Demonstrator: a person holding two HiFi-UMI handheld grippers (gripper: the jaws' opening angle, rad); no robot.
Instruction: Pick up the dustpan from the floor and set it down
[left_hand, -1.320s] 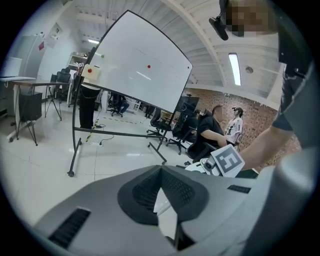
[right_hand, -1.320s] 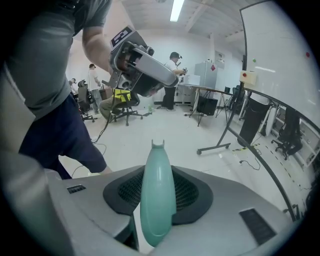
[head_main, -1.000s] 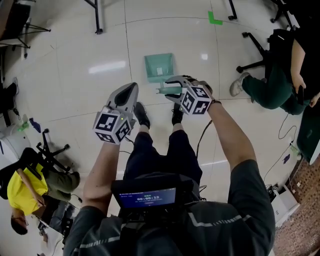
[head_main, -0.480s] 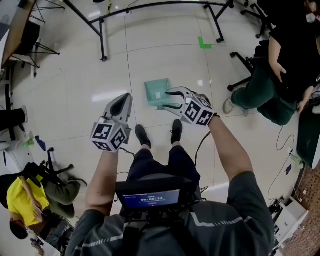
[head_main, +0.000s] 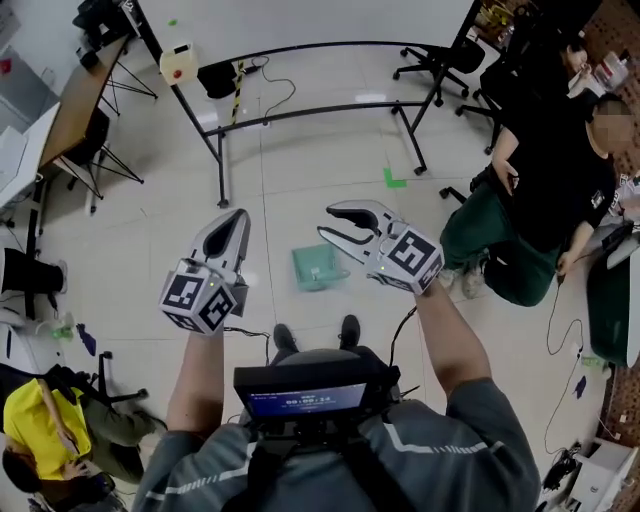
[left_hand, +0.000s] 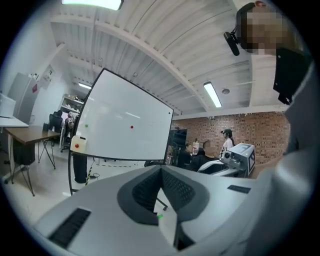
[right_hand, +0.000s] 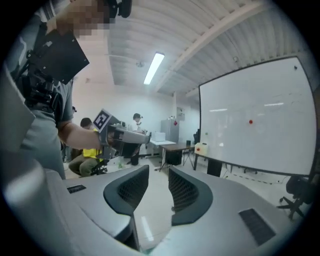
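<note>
Pale, glossy tiled floor (head_main: 130, 230), seen from above.
A teal dustpan (head_main: 316, 270) lies flat on the tiles near the middle of the view. A small green tape mark (head_main: 394, 179) is stuck to the floor near it, at about 1 o'clock. At 12 o'clock the black tube feet of a whiteboard stand (head_main: 300, 110) rest on the tiles, and at 11 o'clock a black bin (head_main: 214, 78) stands beside them with a loose cable (head_main: 272, 80) trailing next to it. Wheeled office chairs (head_main: 432, 62) stand farther off at 1 o'clock. At 10 o'clock the thin legs of a bench (head_main: 75, 110) meet the floor. Two dark shoes (head_main: 286, 338) are planted at 6 o'clock, just beside the dustpan.
</note>
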